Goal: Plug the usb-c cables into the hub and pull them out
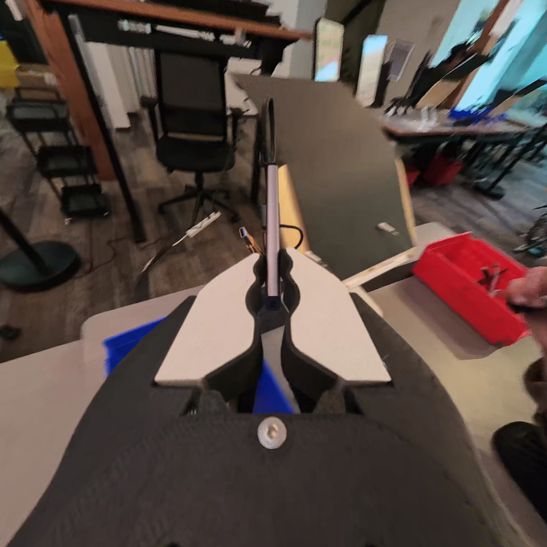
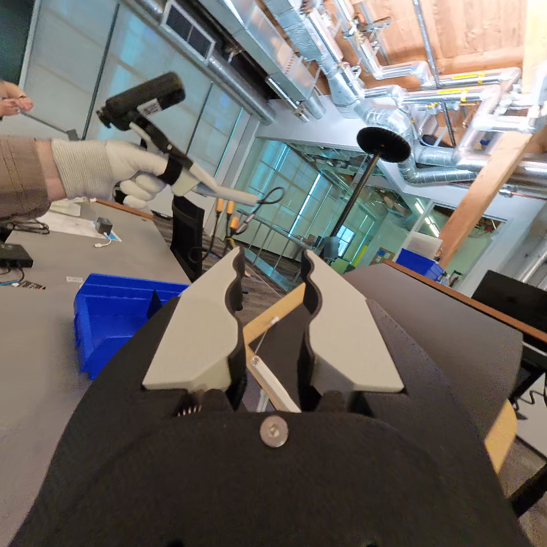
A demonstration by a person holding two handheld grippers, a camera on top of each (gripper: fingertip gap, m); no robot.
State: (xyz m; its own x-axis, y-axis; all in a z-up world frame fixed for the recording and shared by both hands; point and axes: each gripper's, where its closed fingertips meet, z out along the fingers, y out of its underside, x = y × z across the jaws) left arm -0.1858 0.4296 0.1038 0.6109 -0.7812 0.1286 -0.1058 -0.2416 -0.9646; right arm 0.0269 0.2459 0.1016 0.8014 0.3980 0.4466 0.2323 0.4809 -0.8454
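Grey tabletop (image 2: 35, 340) is stretching out under your two grippers, with a blue bin (image 2: 109, 313) sitting on it and a red bin (image 1: 470, 293) lying at its far right edge in the left wrist view. Beyond the table edge, one black office chair (image 1: 192, 124) is standing on the wood-look floor beneath a brown desk (image 1: 165, 14).

Your left gripper (image 1: 273, 266) is clamping the hub (image 1: 272, 225), a single slim silver bar, edge-on between its two pale fingers (image 1: 219, 319). You are holding the hub up in the air, above the table, pointing away from the camera. One short black cable (image 1: 270, 130) is looping off its far end, and another dark cable (image 1: 293, 233) is curling out from its right side; blur is hiding whether more plugs are seated. In the right wrist view you are seeing that same left gripper (image 2: 248, 199) far off at the upper left, held by your white-gloved hand (image 2: 118, 171), with the hub (image 2: 231, 194) sticking out of it and two orange-tipped plugs (image 2: 225, 207) dangling just below.

Your right gripper (image 2: 273, 266) is hovering with its fingers (image 2: 201, 334) spread apart and holding nothing. Between them, one white cable (image 2: 266, 334) is lying on a dark board (image 2: 429, 325).
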